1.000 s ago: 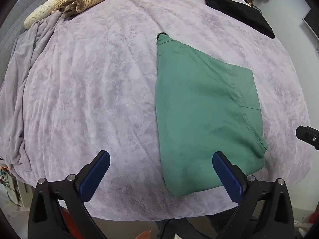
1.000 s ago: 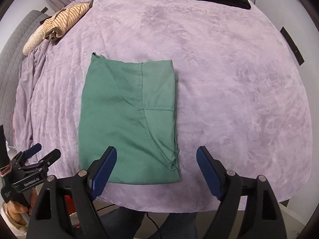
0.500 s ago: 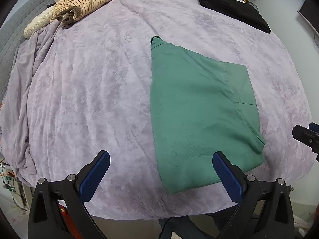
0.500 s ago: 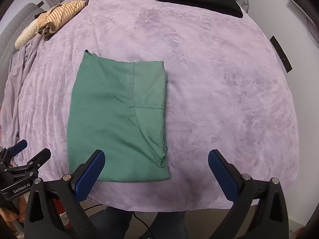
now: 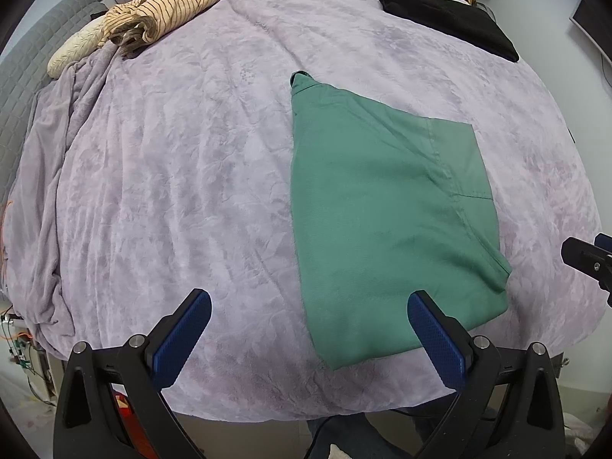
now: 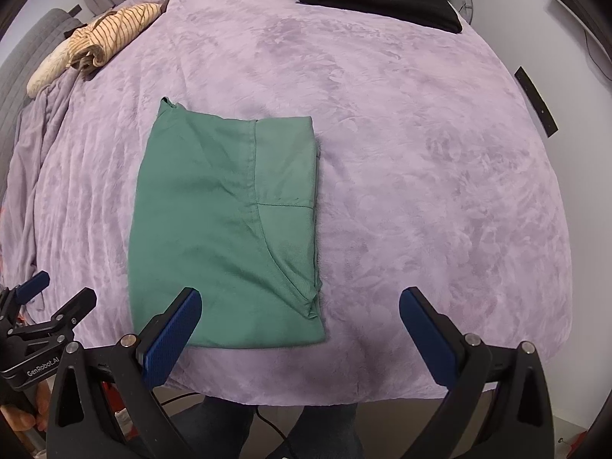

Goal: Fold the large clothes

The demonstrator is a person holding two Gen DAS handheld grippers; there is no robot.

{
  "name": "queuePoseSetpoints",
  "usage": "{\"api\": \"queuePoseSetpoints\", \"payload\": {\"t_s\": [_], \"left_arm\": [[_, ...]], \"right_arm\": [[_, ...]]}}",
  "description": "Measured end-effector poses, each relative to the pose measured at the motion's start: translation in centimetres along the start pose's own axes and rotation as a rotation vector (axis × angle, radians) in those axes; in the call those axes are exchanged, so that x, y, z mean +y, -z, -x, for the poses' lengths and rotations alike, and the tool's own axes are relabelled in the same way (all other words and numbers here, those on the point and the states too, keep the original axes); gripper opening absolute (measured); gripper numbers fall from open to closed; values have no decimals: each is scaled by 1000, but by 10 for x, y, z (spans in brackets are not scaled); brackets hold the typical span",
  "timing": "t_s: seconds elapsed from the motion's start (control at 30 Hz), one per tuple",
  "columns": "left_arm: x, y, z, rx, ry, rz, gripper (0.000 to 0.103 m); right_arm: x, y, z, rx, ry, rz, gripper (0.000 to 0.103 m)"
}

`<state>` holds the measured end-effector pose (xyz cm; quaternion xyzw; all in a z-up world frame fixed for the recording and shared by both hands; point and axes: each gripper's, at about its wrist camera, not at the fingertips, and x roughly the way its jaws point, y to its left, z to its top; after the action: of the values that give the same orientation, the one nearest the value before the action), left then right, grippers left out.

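A green garment (image 5: pixel 382 210) lies folded into a flat rectangle on the lilac bedspread (image 5: pixel 191 172), near the bed's front edge; it also shows in the right wrist view (image 6: pixel 225 229). My left gripper (image 5: pixel 310 329) is open and empty, held above the front edge, left of the garment's near corner. My right gripper (image 6: pixel 300 329) is open and empty, above the garment's near right corner. The left gripper also shows at the left edge of the right wrist view (image 6: pixel 42 306), and the right gripper's tip at the right edge of the left wrist view (image 5: pixel 589 260).
A striped beige garment (image 5: pixel 160 11) lies bunched at the far left of the bed, next to a cream pillow (image 5: pixel 72 53). A folded black garment (image 5: pixel 447 15) lies at the far right. A grey headboard (image 5: pixel 23 76) stands at left. The bed's front edge (image 6: pixel 344 394) drops to the floor.
Both grippers have drawn back slightly from the garment and the right gripper has opened wider. The green garment has not moved.
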<state>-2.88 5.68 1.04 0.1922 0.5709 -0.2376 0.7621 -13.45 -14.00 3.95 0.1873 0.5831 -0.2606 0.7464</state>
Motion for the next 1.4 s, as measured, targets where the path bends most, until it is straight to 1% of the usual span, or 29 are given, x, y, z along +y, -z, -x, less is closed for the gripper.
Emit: {"api": "queuePoseSetpoints", "payload": {"t_s": [0.9,1.13,1.4], "left_arm": [[2,1,-2,4,-5,2,103],[-1,-7,-3,5,-6,-11,103],[-2,-7,-3,6,-8,-11,103]], "right_arm": [[3,2,-1,8,1,-3,103],[0,-1,-2,9,1,-2,103],[1,-1,-2,10,1,-2,103]]}}
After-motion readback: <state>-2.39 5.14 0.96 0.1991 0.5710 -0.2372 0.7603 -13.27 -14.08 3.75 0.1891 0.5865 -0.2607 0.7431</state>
